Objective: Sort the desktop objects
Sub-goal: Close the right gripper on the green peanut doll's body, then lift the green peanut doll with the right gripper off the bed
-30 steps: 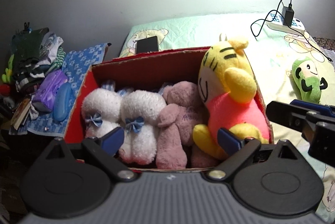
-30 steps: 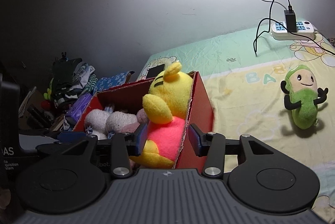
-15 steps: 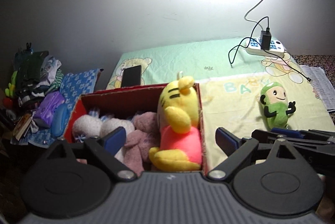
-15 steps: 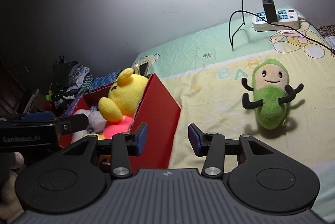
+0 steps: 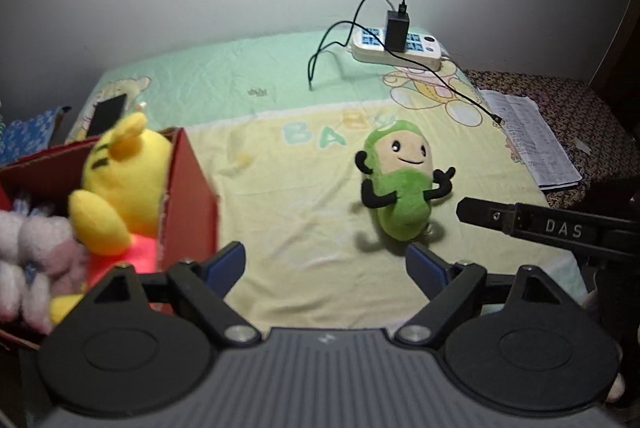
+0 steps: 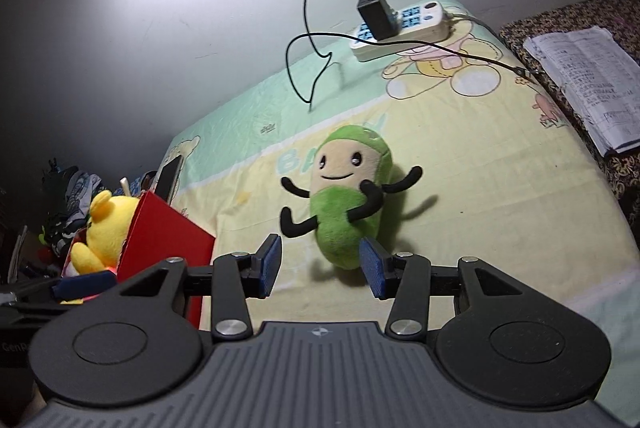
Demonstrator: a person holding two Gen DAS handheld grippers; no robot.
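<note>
A green bean plush toy (image 5: 402, 184) with a smiling face lies on the yellow baby blanket (image 5: 312, 212), also in the right wrist view (image 6: 348, 196). My right gripper (image 6: 320, 268) is open and empty, its fingers just short of the toy's lower end. My left gripper (image 5: 326, 268) is open and empty, left of and nearer than the toy. A red box (image 5: 188, 204) at the left holds a yellow tiger plush (image 5: 120, 180) and pink and white plush toys (image 5: 36, 248). The right gripper's body (image 5: 560, 228) shows at the right of the left wrist view.
A white power strip (image 5: 400, 48) with a black charger and trailing cables lies at the back of the blanket. A phone (image 5: 108, 114) lies behind the box. Printed papers (image 5: 528, 140) rest on a patterned cloth at the right. A wall stands behind.
Both grippers have swung right, away from the red box and toward the green plush toy. The right gripper has opened wider and come close to the toy.
</note>
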